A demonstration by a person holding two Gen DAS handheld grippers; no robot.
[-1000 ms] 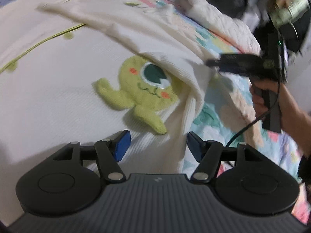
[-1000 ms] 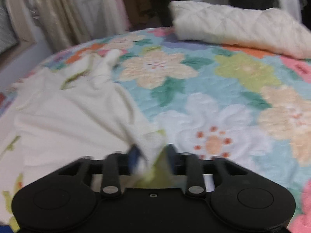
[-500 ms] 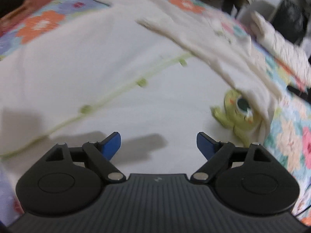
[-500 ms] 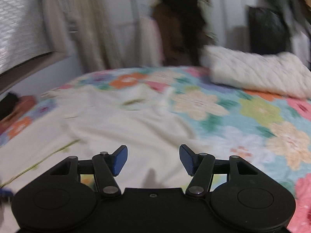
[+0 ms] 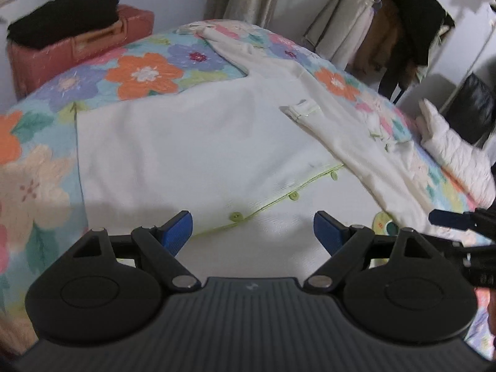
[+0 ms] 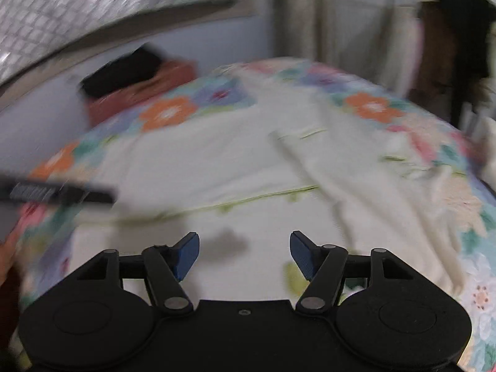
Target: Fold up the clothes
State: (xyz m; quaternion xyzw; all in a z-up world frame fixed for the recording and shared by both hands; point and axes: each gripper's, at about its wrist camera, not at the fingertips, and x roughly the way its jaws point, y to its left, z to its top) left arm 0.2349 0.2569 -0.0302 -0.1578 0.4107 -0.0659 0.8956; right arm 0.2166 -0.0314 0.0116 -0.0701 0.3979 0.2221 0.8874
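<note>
Floral quilted bedspread [image 5: 145, 74] carries cream button-front cardigan [image 5: 192, 155], sleeve folded across; left gripper [image 5: 252, 229] and right gripper [image 6: 244, 252] spread, empty.

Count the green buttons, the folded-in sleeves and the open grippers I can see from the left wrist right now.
Green buttons: 3
Folded-in sleeve: 1
Open grippers: 2, left gripper and right gripper
Total: 6
</note>
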